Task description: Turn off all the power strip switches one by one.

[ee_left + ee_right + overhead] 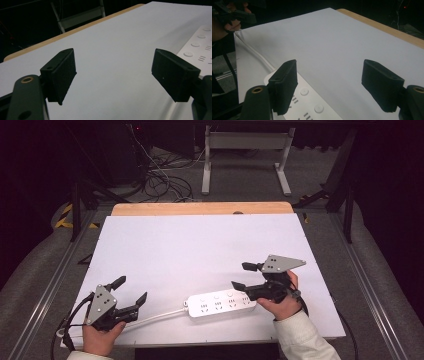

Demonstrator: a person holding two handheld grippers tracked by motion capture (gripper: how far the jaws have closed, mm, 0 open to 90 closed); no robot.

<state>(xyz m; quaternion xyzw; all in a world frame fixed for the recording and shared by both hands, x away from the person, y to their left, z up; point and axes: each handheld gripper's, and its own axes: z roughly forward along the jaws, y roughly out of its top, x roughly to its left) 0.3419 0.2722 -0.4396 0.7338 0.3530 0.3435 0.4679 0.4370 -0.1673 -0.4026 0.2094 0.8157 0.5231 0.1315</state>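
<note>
Long white plastic power strip (220,303) lies flat near front edge of white table (200,245), between both hands. Looks rigid, light, smooth: likely slips; grip across narrow sides mid-body. White cord (155,316) stiff-ish, will drag.

Right gripper (242,275): jaws apart, empty, above strip's end. Left gripper (131,289): wide open, empty.

Right gripper view shows round switch buttons (304,91); high view shows cord running toward left hand.

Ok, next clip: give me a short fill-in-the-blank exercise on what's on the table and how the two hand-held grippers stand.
1. The white power strip lies on a sheet whose colour is ____.
2. The jaws of the right hand-held gripper stand ____, with nothing between them.
3. The strip's white cable runs toward the ____ hand-held gripper.
4. The bare table edge beyond the sheet is made of ____.

Missing words: white; open; left; wood
</note>
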